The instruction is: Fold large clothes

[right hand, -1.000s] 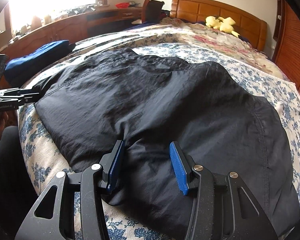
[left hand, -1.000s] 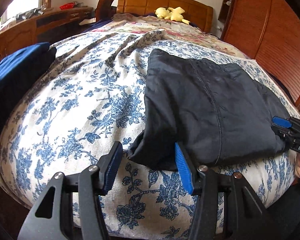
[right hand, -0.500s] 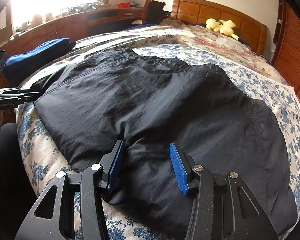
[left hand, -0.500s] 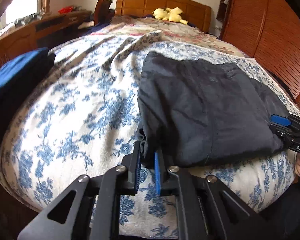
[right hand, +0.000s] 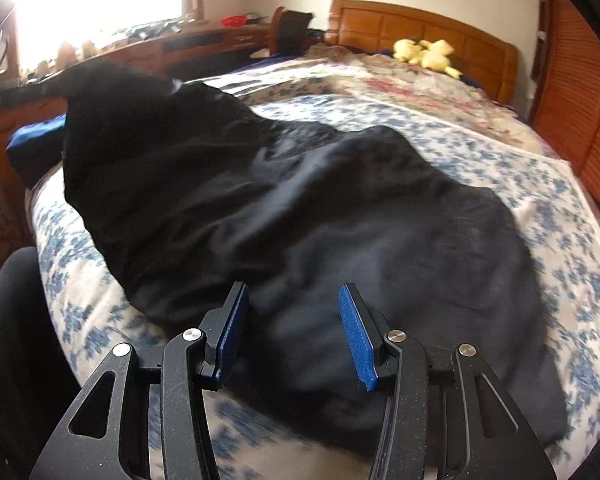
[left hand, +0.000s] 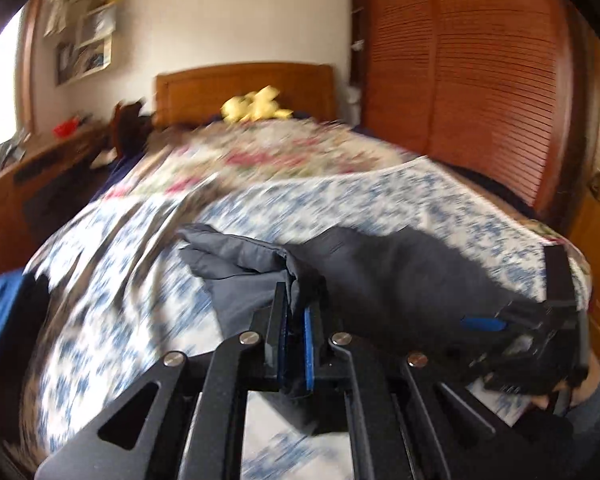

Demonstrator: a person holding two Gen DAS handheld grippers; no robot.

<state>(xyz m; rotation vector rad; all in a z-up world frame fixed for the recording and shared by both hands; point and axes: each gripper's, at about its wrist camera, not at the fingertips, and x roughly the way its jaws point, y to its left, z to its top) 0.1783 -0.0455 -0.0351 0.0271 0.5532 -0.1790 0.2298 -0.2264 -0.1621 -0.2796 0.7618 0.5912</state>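
Observation:
A large dark grey garment (left hand: 384, 268) lies on a bed with a blue-flowered cover (left hand: 112, 280). My left gripper (left hand: 295, 312) is shut on the garment's near left corner and holds it lifted off the bed. In the right wrist view the garment (right hand: 300, 200) fills the middle, its far left corner raised high. My right gripper (right hand: 292, 320) is open, its blue pads on either side of the garment's near edge; it also shows in the left wrist view (left hand: 512, 328) at the garment's right end.
A blue cloth pile (right hand: 36, 140) lies at the bed's left edge. A yellow plush toy (right hand: 424, 54) sits by the wooden headboard (left hand: 244, 88). A wooden desk (right hand: 188, 48) runs along the left; louvred wardrobe doors (left hand: 480, 80) stand at the right.
My left gripper, shut on the garment's corner, has lifted it and pulled it up and over towards the right. My right gripper has stayed open at the near edge.

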